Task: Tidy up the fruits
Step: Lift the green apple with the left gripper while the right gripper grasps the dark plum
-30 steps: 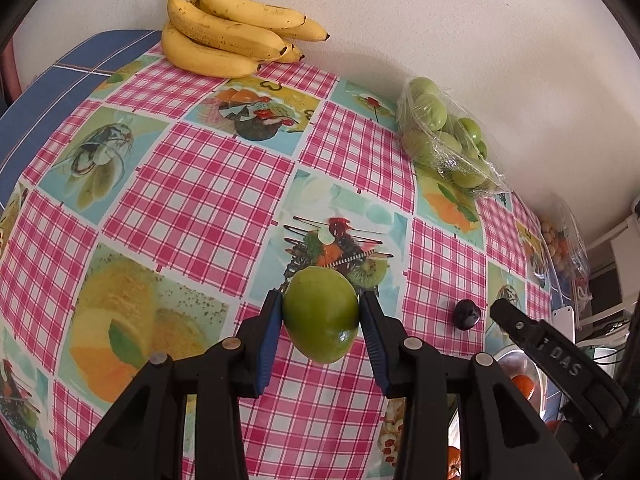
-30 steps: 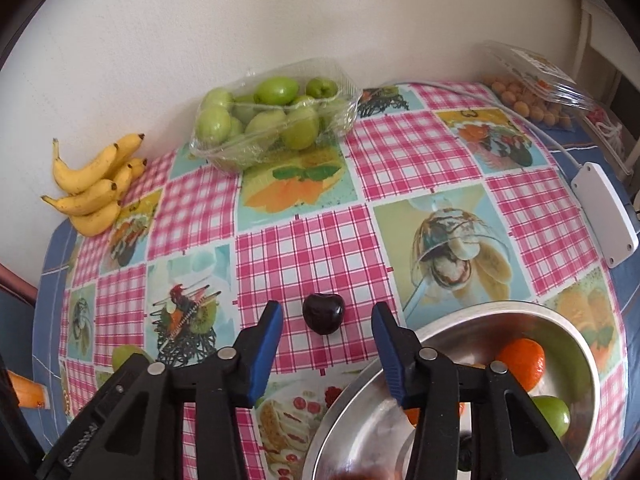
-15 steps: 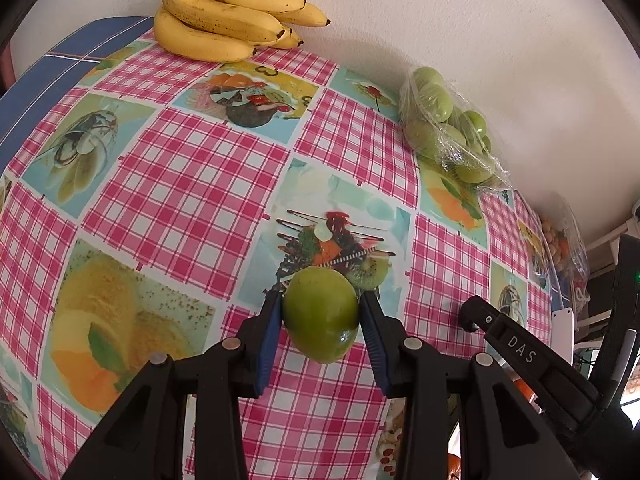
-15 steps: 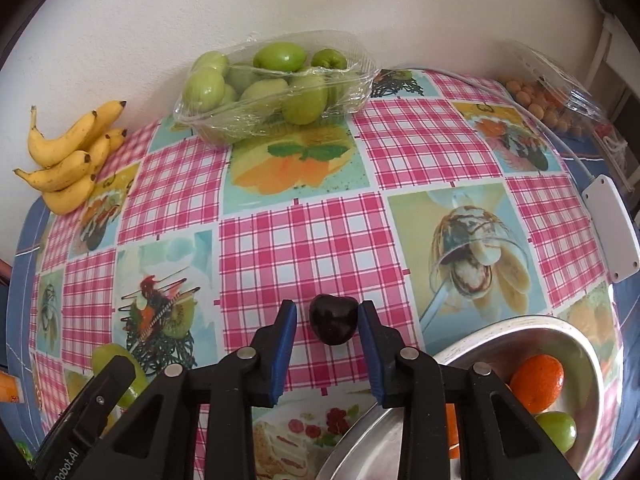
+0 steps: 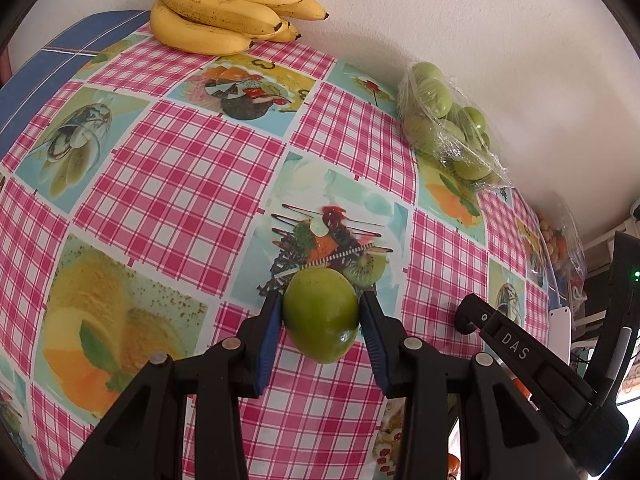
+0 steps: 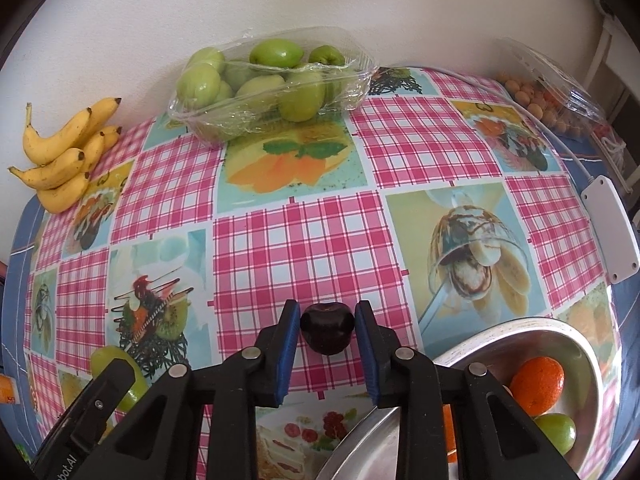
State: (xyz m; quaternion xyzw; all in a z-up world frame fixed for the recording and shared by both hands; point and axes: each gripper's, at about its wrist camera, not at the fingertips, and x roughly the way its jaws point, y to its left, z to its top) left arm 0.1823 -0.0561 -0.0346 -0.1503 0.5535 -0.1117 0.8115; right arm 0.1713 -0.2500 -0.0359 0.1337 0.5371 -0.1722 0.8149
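My left gripper (image 5: 321, 314) is shut on a green fruit (image 5: 320, 314) and holds it above the checked tablecloth; the fruit also shows in the right wrist view (image 6: 116, 368). My right gripper (image 6: 327, 330) has its blue pads touching both sides of a dark cherry (image 6: 328, 328) on the cloth. A steel bowl (image 6: 472, 356) at the lower right holds an orange fruit (image 6: 538, 386) and a green one (image 6: 558, 432). The right gripper's arm shows in the left wrist view (image 5: 520, 352).
A bunch of bananas (image 5: 224, 12) lies by the wall at the far left. A clear tray of green fruits (image 6: 264, 80) stands at the back. A bag of small fruits (image 6: 556, 92) and a white power adapter (image 6: 612, 228) are at the right.
My right gripper moved forward over the cherry and closed its pads onto it. My left gripper kept hold of the green fruit and moved a little forward.
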